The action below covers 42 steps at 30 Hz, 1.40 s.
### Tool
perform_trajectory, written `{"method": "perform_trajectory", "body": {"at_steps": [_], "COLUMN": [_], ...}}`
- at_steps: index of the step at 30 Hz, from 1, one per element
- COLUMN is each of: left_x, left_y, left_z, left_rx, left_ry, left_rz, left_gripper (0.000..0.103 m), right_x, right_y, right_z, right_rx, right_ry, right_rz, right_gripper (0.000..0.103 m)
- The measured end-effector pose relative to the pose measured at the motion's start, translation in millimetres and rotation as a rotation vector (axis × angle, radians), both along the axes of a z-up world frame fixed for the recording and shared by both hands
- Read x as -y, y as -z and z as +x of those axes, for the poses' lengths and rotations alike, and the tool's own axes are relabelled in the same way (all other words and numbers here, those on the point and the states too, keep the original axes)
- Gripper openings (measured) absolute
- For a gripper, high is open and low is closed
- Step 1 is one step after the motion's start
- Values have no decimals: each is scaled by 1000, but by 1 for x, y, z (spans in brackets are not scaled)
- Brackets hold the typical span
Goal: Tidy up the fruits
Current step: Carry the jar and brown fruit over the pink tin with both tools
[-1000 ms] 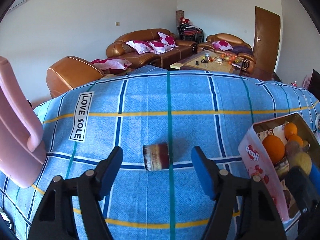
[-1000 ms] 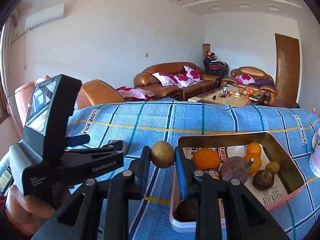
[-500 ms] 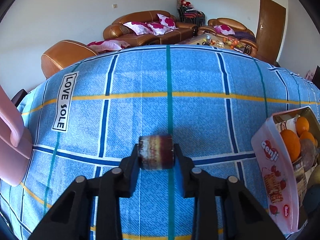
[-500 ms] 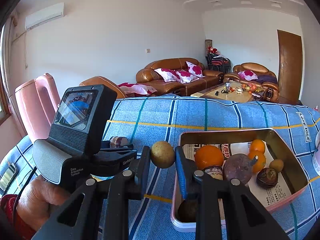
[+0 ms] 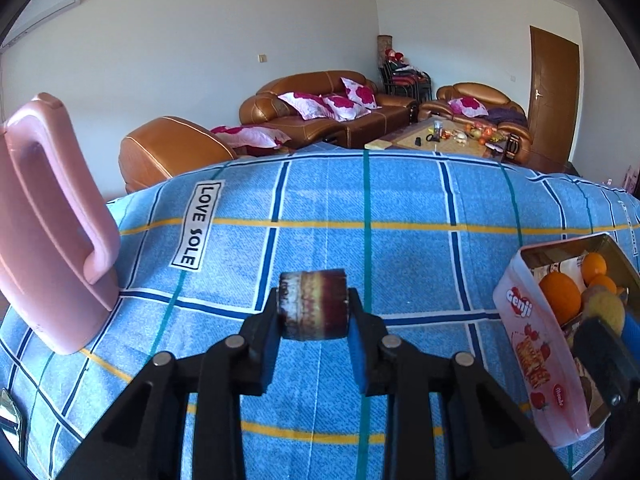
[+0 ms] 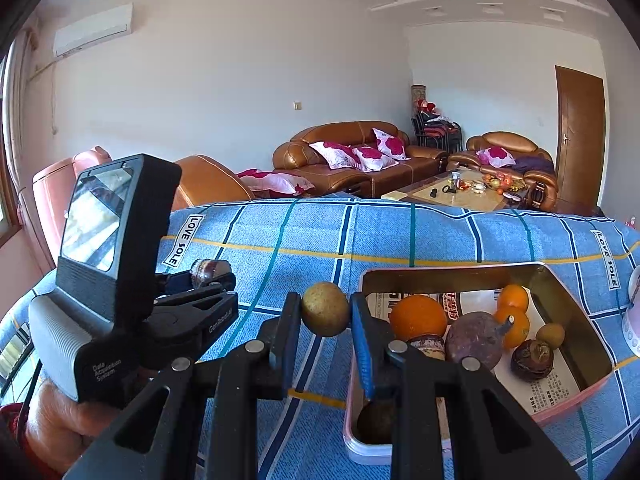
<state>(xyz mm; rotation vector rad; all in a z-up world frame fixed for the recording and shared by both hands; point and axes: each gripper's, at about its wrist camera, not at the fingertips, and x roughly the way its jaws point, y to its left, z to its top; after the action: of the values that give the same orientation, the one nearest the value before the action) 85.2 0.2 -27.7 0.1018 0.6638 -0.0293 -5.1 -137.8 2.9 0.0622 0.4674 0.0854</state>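
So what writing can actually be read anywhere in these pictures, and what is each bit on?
"LOVE SOLE": patch on the blue checked cloth, and again near its right edge.
"genji": side of the pink tin.
"Data Acquisition System": grey body of the left tongs.
"GenRobot": that tool's black arm; last letters unclear.
Paper lining the tin: too blurred to read.

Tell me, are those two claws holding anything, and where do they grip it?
Yes. The left gripper pinches a short dark red cane piece by its two cut ends. The right gripper holds a small round brownish fruit by its opposite sides.
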Motion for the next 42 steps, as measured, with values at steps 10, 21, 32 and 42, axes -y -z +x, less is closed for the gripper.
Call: {"method": "perform_trajectory", "body": {"at_steps": [10,21,32,42], "left_x": [2,9,28,44], "left_y": [-6,-7,-10,-8], "left_z": [-31,-58,-75,-76], "left_rx": [49,60,82,60], "left_ry": [-21,-13,34,65], "left_rz": [15,-10,-3,-13], "left_gripper": [31,31,31,31], "right_x": [-8,1,20,47], "right_y": [-2,-5,-6,-6], "right_z": [-13,-30,-44,-52], "right_rx": [35,54,52,56], "right_ry": [12,48,83,119], "right_rz": [-29,-52,-53,-78], "right_gripper": [27,27,27,27]}}
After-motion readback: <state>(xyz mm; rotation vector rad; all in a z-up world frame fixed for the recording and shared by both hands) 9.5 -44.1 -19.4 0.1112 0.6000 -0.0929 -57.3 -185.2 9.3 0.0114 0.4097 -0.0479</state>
